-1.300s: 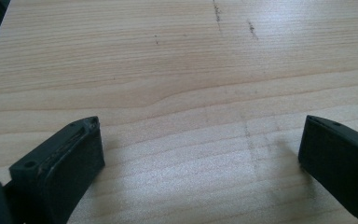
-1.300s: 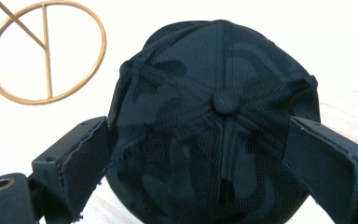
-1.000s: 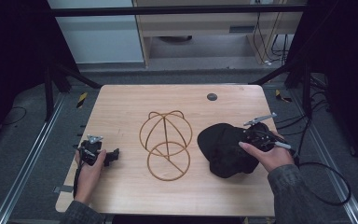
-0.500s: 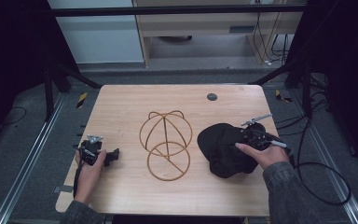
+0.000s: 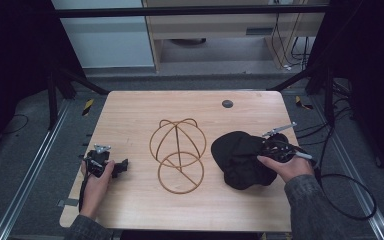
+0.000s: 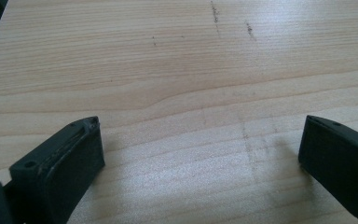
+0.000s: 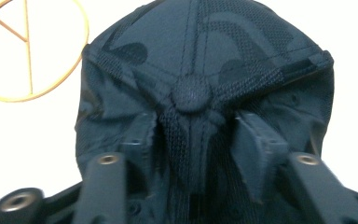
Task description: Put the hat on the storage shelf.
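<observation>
right gripper pinching the cap crown; left gripper idle on the table

the cap [image 5: 240, 159], black, lies crumpled on the right part of the table [image 5: 180, 105], just right of the wire stand [image 5: 178, 154] and apart from it. in the right gripper view the cap [image 7: 200, 70] shows its crown, with the top button [image 7: 191, 93] facing the camera.

the right gripper [image 5: 267, 147] sits over the cap's right edge, held in the right hand [image 5: 287, 165]. its jaws have just been closing. in the right gripper view the gripper [image 7: 193, 135] has a ridge of crown fabric gathered between its two jaws just below the button, and both pads press into the cloth, which bunches and folds between them. state: clamped on the cap. the cap rests on the table.

the left gripper [image 5: 122, 166] lies low at the left front of the table, in the left hand [image 5: 97, 182], well apart from the stand and the cap. in the left gripper view the gripper [image 6: 200, 144] has its jaws spread wide with bare wood of the table [image 6: 182, 60] between them. state: parted, holding nothing.

the stand, brown wire, has a round base ring and a domed frame; part of its ring [image 7: 32, 51] appears at the upper left of the right gripper view, beside the cap. a small dark disc [image 5: 227, 104] is set in the table near its far edge.
</observation>
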`<state>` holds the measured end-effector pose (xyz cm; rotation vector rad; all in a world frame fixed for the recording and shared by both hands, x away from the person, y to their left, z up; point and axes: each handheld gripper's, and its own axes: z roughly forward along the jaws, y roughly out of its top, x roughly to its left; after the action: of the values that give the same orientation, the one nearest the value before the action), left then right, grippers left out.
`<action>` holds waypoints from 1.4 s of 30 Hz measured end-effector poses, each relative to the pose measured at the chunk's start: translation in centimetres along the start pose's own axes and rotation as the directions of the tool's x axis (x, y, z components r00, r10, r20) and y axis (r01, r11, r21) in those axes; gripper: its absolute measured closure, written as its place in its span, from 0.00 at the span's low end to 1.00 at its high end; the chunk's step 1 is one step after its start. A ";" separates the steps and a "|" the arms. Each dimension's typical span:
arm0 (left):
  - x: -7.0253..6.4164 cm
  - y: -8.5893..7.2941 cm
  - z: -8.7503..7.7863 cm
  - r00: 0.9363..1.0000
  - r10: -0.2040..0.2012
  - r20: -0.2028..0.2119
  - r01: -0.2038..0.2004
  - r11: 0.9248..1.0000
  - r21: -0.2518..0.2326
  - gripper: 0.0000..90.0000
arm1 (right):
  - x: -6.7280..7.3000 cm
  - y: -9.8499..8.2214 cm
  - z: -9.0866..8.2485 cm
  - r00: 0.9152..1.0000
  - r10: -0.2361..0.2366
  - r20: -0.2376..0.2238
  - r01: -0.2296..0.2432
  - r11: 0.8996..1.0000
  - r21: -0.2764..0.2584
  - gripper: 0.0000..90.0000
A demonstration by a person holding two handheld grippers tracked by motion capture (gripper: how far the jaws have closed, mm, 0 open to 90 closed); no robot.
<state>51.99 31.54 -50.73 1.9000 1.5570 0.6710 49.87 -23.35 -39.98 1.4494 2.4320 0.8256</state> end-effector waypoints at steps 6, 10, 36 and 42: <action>0.0 0.0 0.0 1.000 0.000 0.000 0.000 1.000 -0.001 0.00 | -0.2 0.2 0.1 1.000 -0.009 -0.021 0.008 1.000 -0.014 0.77; 0.0 0.0 0.0 1.000 0.001 0.001 -0.001 1.000 0.000 0.00 | -0.3 0.8 0.3 0.999 -0.024 -0.036 0.023 1.000 -0.010 0.87; 0.0 0.0 0.0 1.000 0.001 0.001 -0.001 1.000 0.000 0.00 | 0.3 4.8 -3.8 0.996 -0.081 -0.029 0.080 0.997 -0.005 0.96; 0.0 0.0 0.0 1.000 0.000 0.001 0.000 1.000 0.000 0.00 | 0.4 5.4 -5.4 0.997 -0.067 -0.025 0.066 0.997 -0.045 0.96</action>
<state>52.02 31.51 -50.74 1.9002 1.5562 0.6708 51.41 -23.01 -32.48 1.3433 2.4499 0.8834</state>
